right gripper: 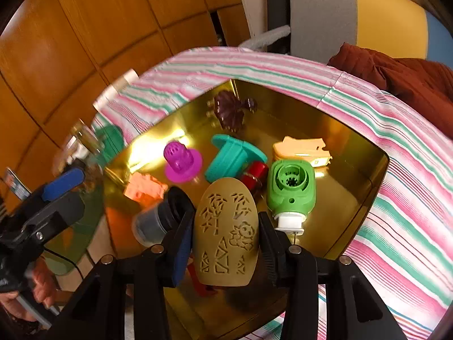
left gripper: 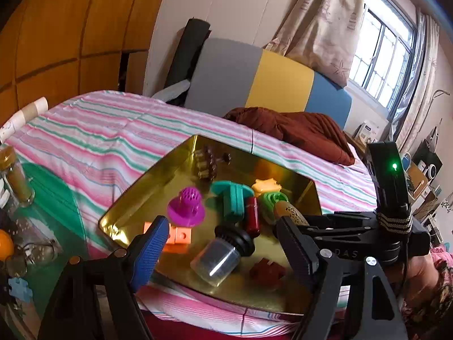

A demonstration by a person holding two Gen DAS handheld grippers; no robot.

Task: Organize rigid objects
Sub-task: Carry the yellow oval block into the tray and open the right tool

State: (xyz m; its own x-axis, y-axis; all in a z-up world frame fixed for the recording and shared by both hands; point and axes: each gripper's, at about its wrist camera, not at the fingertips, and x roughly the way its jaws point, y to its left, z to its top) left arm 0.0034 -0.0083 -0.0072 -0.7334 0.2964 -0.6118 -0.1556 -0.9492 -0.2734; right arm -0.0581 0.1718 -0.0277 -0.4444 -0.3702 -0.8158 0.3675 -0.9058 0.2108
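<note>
A gold tray (left gripper: 136, 198) (right gripper: 354, 170) lies on the striped bedsheet and holds several toys. Among them are a magenta piece (left gripper: 187, 209) (right gripper: 181, 164), a teal piece (left gripper: 230, 198) (right gripper: 232, 161), a red cylinder (left gripper: 252, 218), a green device (right gripper: 290, 189) and orange blocks (left gripper: 178, 236). My left gripper (left gripper: 222, 226) stands wide open above a clear jar with a black lid (left gripper: 215, 263) (right gripper: 153, 223), which lies on its side in the tray. My right gripper (right gripper: 225, 212) is shut on a tan carved egg-shaped piece (right gripper: 226, 235) (left gripper: 291, 212), held over the tray's near side.
A dark brown toy (right gripper: 229, 110) sits at the tray's far corner and a dark red block (left gripper: 266, 272) near its front. Glass jars (left gripper: 17, 181) and an orange ball (left gripper: 5, 243) stand left of the tray. A brown cloth (left gripper: 297, 130) lies behind it.
</note>
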